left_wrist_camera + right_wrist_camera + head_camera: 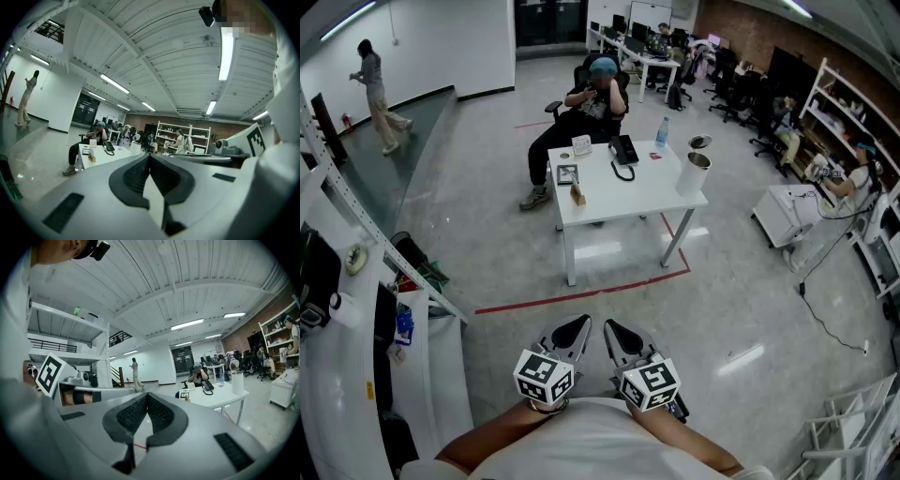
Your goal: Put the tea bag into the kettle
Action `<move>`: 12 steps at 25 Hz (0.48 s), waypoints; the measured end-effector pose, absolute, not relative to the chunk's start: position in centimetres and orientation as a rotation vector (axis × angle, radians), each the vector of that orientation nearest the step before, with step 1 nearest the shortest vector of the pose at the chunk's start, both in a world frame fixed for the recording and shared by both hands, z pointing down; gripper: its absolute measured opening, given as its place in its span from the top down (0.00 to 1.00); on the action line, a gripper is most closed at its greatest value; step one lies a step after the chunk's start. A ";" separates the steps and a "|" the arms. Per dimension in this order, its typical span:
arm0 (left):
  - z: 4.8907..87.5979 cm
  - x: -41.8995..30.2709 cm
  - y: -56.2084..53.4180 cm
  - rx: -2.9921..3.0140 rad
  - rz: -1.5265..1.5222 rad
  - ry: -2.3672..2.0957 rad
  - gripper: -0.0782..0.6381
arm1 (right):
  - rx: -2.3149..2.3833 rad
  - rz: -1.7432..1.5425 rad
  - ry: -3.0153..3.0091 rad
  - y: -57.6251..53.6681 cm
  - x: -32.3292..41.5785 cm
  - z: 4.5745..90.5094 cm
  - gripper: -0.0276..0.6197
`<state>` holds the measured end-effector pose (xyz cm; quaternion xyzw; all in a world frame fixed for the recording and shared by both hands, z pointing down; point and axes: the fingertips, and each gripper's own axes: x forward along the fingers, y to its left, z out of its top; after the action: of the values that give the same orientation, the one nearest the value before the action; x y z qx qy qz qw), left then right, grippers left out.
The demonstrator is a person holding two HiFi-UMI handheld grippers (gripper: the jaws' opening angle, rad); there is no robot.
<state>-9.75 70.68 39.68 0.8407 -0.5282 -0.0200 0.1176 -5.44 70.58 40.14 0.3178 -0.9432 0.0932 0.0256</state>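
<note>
Two tools, the left tool (579, 323) and the right tool (611, 328), sit close against the person's body, each with its jaws pressed together and nothing between them. Well ahead stands a white table (637, 197). The kettle (694, 173) is upright at its right end, near a bottle (662, 134) and a black phone (623, 150). Which small item there is the tea bag cannot be told. A seated person (592, 98) is behind the table, on an office's grey floor (722, 309).
</note>
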 end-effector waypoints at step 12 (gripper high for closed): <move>39.9 -9.6 67.4 2.450 -0.066 -1.551 0.88 | 0.953 0.263 -2.926 67.3 -5.6 39.6 0.94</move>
<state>-9.55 67.36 39.91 0.8386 -0.5308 -0.0226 0.1202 -5.63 67.35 39.61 0.3085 -0.9470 0.0851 0.0263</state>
